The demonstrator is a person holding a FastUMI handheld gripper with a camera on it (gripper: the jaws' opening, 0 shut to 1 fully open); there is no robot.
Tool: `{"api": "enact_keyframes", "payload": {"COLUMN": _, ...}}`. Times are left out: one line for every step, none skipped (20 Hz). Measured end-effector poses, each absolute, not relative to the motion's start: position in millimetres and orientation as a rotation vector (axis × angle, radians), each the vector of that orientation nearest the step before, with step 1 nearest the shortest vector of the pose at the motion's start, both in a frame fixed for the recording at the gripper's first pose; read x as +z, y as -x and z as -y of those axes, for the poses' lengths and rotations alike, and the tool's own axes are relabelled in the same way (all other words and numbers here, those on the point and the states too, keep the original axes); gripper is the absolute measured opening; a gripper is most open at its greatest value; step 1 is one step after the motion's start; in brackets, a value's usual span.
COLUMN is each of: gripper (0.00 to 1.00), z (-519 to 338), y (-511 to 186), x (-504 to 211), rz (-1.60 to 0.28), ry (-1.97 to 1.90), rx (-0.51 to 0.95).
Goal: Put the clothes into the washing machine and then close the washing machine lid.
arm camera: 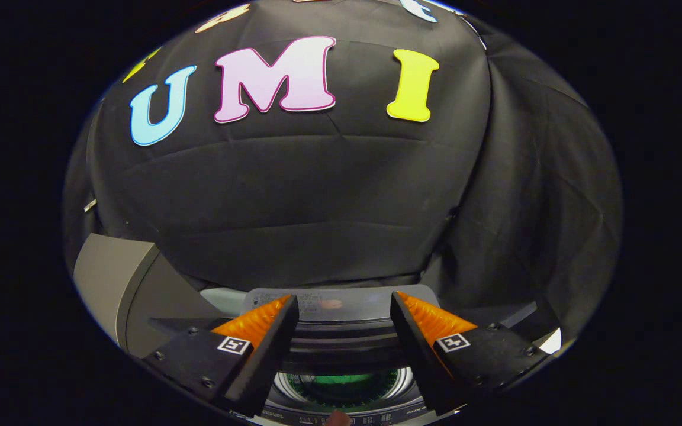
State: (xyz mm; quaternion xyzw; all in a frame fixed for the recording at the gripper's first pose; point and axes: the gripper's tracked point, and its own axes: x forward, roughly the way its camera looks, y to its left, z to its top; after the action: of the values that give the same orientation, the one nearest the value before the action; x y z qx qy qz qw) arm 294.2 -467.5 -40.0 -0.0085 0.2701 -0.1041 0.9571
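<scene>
My gripper [344, 297] is open and holds nothing. It hovers over the top of the washing machine [341, 346]. Between and just beyond the fingertips stands a pale grey panel [341, 306], which looks like the raised lid, though I cannot tell this for sure. Low between the fingers lies the round drum opening [285, 384] with its light rim. Something green [341, 381], possibly clothing, lies inside the drum. At the near edge of the machine's control strip a small pinkish tip [338, 419] shows, perhaps a fingertip.
A grey box-shaped body [117, 281] stands to the left of the left finger. Black cloth [317, 207] hangs close behind the machine and wraps round to the right.
</scene>
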Motion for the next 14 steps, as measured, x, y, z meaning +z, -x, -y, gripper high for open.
{"api": "enact_keyframes", "payload": {"gripper": 0.98, "z": 467, "y": -294, "x": -41, "rz": -0.553, "ry": 0.019, "rx": -0.208}}
{"api": "enact_keyframes", "payload": {"gripper": 0.98, "z": 467, "y": -293, "x": -41, "rz": -0.549, "ry": 0.017, "rx": -0.209}}
{"api": "enact_keyframes", "payload": {"gripper": 0.98, "z": 468, "y": -292, "x": -43, "rz": -0.546, "ry": 0.013, "rx": -0.211}}
{"api": "enact_keyframes", "payload": {"gripper": 0.98, "z": 468, "y": -291, "x": -47, "rz": -0.555, "ry": 0.013, "rx": -0.214}}
{"api": "enact_keyframes", "payload": {"gripper": 0.98, "z": 468, "y": -286, "x": -50, "rz": -0.564, "ry": 0.014, "rx": -0.212}}
{"api": "enact_keyframes", "payload": {"gripper": 0.98, "z": 464, "y": -282, "x": -54, "rz": -0.565, "ry": -0.007, "rx": -0.196}}
{"api": "enact_keyframes", "payload": {"gripper": 0.98, "z": 466, "y": -282, "x": -59, "rz": -0.566, "ry": -0.027, "rx": -0.211}}
{"api": "enact_keyframes", "payload": {"gripper": 1.0, "z": 470, "y": -284, "x": -66, "rz": -0.567, "ry": -0.017, "rx": -0.237}}
{"api": "enact_keyframes", "payload": {"gripper": 1.0, "z": 472, "y": -276, "x": -77, "rz": -0.587, "ry": -0.017, "rx": -0.244}}
{"api": "enact_keyframes", "payload": {"gripper": 1.0, "z": 473, "y": -269, "x": -87, "rz": -0.608, "ry": -0.026, "rx": -0.243}}
{"api": "enact_keyframes", "payload": {"gripper": 1.0, "z": 473, "y": -260, "x": -100, "rz": -0.632, "ry": -0.029, "rx": -0.239}}
{"api": "enact_keyframes", "payload": {"gripper": 1.0, "z": 474, "y": -254, "x": -112, "rz": -0.653, "ry": -0.016, "rx": -0.24}}
{"api": "enact_keyframes", "payload": {"gripper": 1.0, "z": 478, "y": -244, "x": -127, "rz": -0.683, "ry": -0.003, "rx": -0.24}}
{"api": "enact_keyframes", "payload": {"gripper": 1.0, "z": 477, "y": -235, "x": -138, "rz": -0.707, "ry": 0.003, "rx": -0.235}}
